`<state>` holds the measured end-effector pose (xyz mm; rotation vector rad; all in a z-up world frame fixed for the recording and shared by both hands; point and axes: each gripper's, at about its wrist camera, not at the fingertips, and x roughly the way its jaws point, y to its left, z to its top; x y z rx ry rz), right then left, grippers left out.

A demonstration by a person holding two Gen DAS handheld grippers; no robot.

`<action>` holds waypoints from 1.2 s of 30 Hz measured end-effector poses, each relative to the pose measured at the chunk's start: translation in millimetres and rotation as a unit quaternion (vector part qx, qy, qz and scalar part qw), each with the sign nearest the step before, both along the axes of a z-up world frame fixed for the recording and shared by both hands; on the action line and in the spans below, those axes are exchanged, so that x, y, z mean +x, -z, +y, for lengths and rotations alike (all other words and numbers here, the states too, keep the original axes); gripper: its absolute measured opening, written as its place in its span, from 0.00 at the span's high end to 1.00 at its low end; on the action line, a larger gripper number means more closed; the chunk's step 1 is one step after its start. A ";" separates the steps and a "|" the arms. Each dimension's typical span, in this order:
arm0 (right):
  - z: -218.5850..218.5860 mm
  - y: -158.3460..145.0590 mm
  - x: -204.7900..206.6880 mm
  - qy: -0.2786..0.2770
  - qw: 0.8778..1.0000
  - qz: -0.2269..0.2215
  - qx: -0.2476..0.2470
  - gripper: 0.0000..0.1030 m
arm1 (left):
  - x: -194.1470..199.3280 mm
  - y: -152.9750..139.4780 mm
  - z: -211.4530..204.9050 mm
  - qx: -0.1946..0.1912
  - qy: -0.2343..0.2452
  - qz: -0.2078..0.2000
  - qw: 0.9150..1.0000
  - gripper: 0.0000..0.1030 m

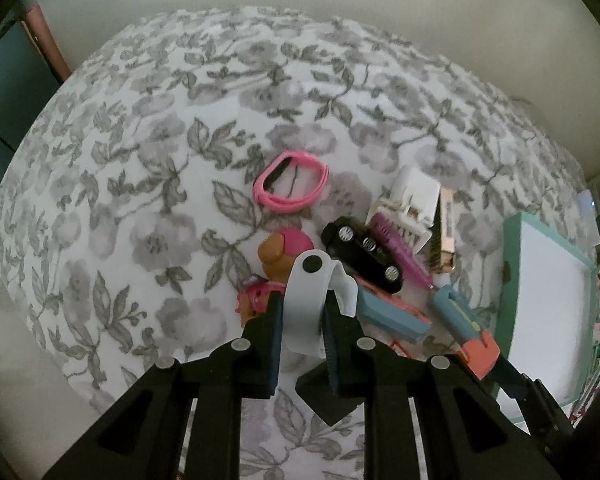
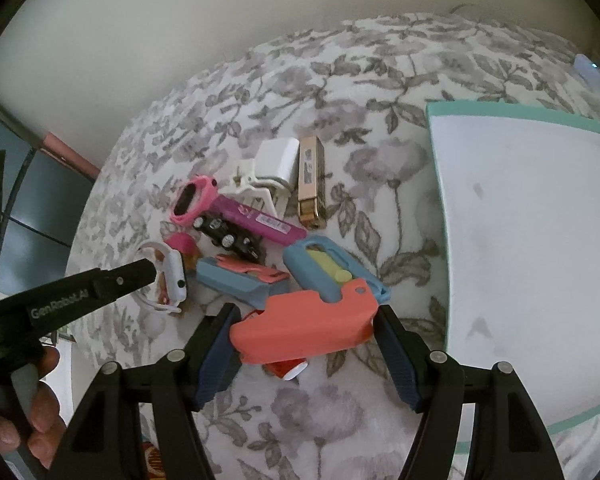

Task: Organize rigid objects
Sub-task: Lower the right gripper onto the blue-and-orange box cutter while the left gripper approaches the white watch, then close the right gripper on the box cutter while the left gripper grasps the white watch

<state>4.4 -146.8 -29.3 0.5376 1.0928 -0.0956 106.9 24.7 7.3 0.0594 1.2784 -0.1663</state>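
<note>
A pile of small rigid objects lies on the floral tablecloth (image 1: 140, 200). My left gripper (image 1: 302, 312) is shut on a white smartwatch strap (image 1: 306, 300); the white watch also shows in the right wrist view (image 2: 174, 272). My right gripper (image 2: 304, 336) is shut on the coral and blue toy gun (image 2: 308, 328). Nearby lie a pink watch (image 1: 290, 180), a black toy car (image 1: 364, 254), a purple stick (image 1: 396, 250), a white charger (image 1: 414, 196), a gold lighter (image 1: 446, 232), a blue and coral case (image 1: 392, 314) and a bear figure (image 1: 280, 252).
A white tray with a teal rim (image 2: 436, 148) stands to the right of the pile; it also shows in the left wrist view (image 1: 508, 280). A red object (image 2: 288, 368) lies under the toy gun. A wall runs behind the table.
</note>
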 end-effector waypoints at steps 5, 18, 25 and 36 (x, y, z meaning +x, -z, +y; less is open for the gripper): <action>-2.6 -15.3 -4.5 0.003 1.000 -0.019 0.004 0.31 | -3.3 -11.1 -2.4 -0.011 -0.004 -0.026 1.000 0.81; -19.4 -45.6 -18.7 0.018 0.998 -0.057 0.017 0.31 | -13.2 -33.6 -4.7 -0.020 -0.001 -0.068 0.997 0.81; -31.6 -62.5 -27.0 0.025 0.996 -0.080 0.025 0.67 | -17.5 -37.9 -9.4 -0.019 0.002 -0.078 0.997 0.81; -39.2 -34.3 -24.1 0.016 0.999 -0.022 0.017 0.67 | -24.7 -37.2 -23.4 -0.008 0.018 -0.080 0.997 0.81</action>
